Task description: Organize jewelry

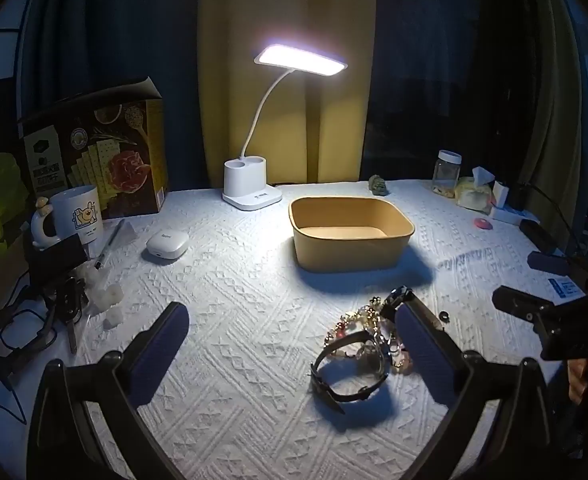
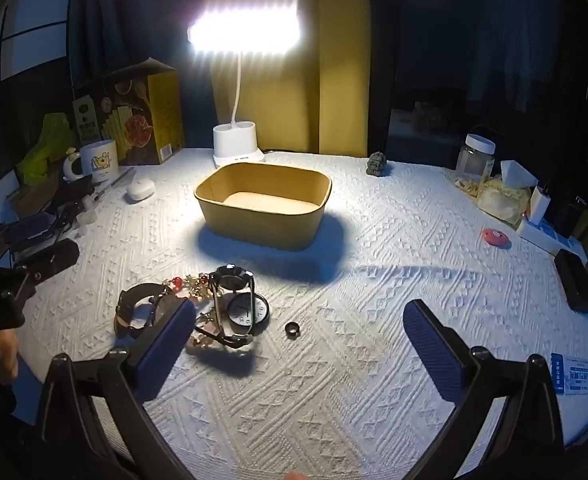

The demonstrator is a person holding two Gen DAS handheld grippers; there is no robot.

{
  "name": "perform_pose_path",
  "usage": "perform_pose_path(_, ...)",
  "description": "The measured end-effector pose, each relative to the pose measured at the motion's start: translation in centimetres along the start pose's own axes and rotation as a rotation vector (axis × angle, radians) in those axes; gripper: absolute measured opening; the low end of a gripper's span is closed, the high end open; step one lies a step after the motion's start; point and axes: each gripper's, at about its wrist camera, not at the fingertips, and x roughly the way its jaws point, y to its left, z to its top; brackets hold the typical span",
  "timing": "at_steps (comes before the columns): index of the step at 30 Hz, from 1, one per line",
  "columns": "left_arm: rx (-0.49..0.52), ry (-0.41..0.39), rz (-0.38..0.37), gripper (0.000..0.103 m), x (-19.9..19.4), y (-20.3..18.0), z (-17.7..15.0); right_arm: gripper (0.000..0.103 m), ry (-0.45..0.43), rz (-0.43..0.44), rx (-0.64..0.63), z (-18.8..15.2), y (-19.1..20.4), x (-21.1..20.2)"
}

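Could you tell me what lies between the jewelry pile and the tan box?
Only bare white cloth, shadowed by the tan box; nothing sits between it and the jewelry pile, clearest in the right wrist view.

White bench cover [image 2: 334, 360] woven in raised diamonds; tan tray [image 2: 262, 208]; black-strapped, white-faced watch [image 2: 248, 310]; red and gold beads [image 2: 190, 282]; dark ring [image 2: 293, 328]; red disc [image 2: 494, 236] near the right edge.

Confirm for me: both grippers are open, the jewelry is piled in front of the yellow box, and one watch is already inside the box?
Not quite. The yellow box is empty in the right wrist view; the watches sit in the jewelry pile on the cloth. Left gripper and right gripper are open.
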Motion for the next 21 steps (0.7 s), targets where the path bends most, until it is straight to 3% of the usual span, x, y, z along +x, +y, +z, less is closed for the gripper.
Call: perform_pose_path(21, -0.032, 0.016, -0.007, 0.103, 0.15, 0.55, -0.22, 0.103, -0.016, 0.013, 0.017, -0.04, -0.13, -0.35)
